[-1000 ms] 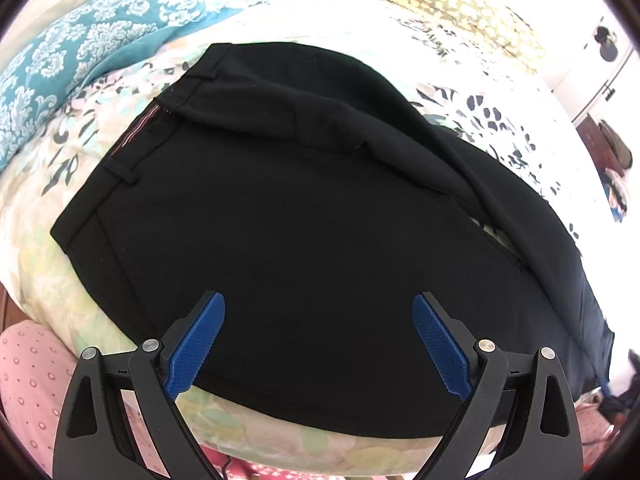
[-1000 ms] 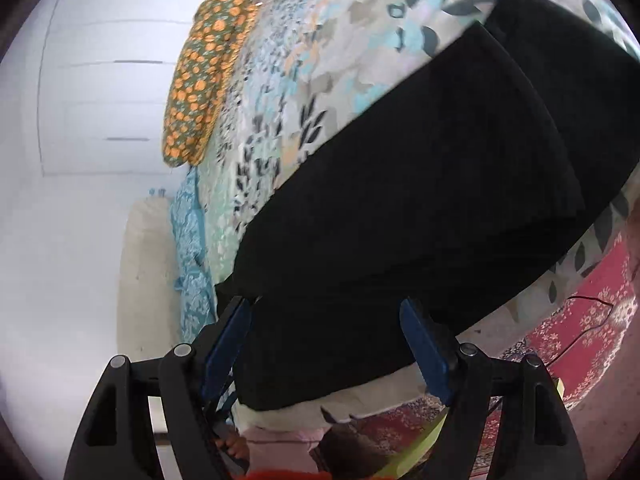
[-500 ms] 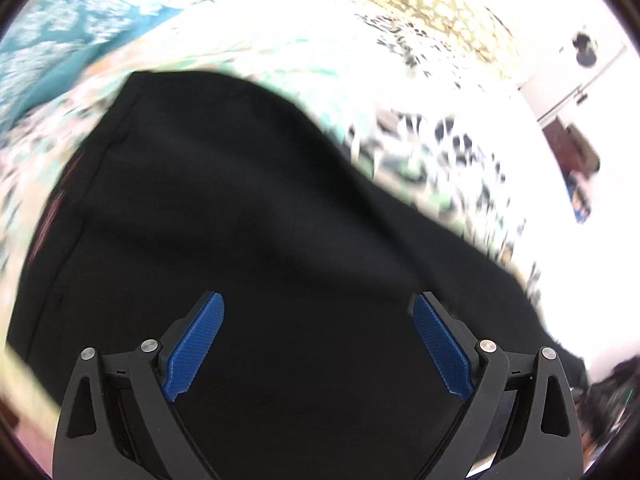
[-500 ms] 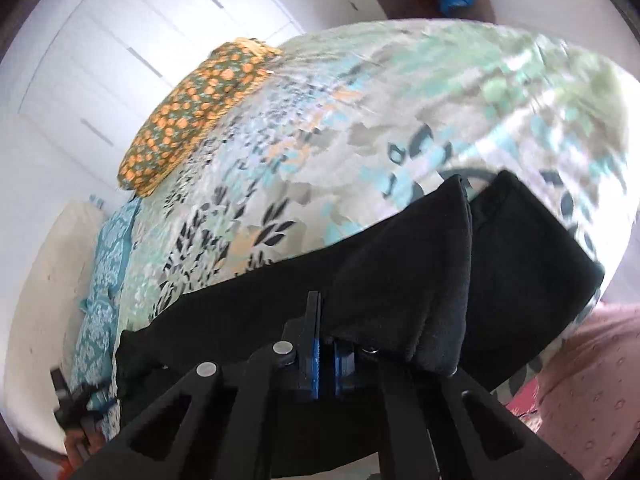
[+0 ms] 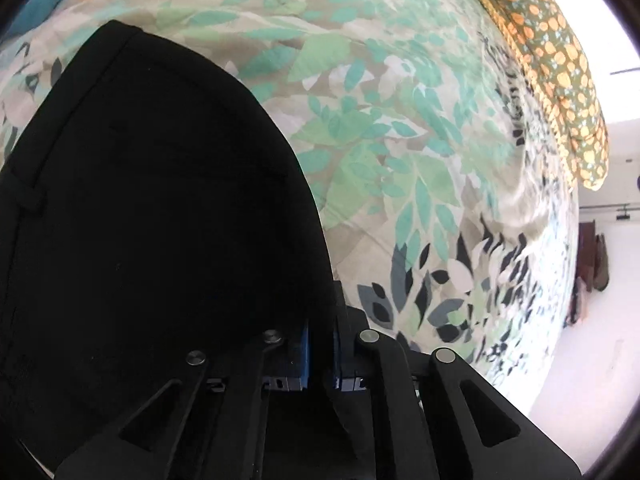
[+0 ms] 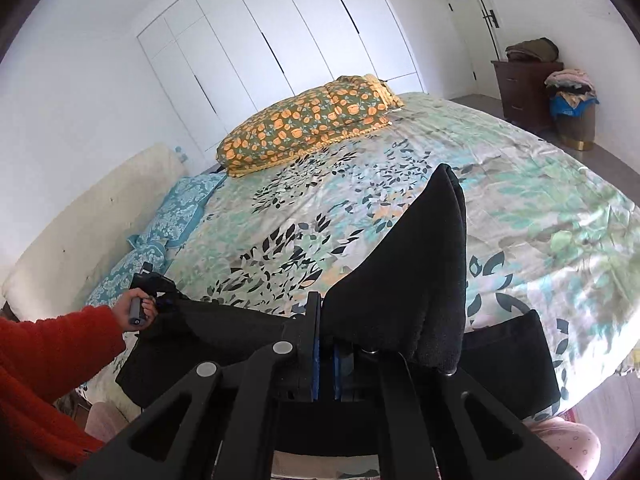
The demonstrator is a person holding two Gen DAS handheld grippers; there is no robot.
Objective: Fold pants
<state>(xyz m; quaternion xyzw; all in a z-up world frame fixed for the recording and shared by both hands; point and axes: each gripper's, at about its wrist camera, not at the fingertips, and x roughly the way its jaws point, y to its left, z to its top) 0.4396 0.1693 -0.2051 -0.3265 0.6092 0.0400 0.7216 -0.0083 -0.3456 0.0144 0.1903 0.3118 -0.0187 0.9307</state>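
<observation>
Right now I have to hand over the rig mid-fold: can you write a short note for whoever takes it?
Left gripper: shut on the black pants near the waistband.
Right gripper: shut on the pants' other end, fabric raised off the bed.
The left hand shows at the far left.
Done: both ends gripped.
Left: carry one end over the other, lay flat, release.

Home bedroom. Big bed (image 6: pixel 520 168) with leaf-print cover fills mid frame; orange-flowered pillow (image 6: pixel 312 120) upper centre, blue patterned pillows (image 6: pixel 176 216) at left by a cream headboard (image 6: pixel 88 220). White built-in wardrobe doors (image 6: pixel 280 40) along back wall, white door (image 6: pixel 472 20) upper right, dark wood dresser (image 6: pixel 520 88) with folded clothes piled on it, right.
</observation>
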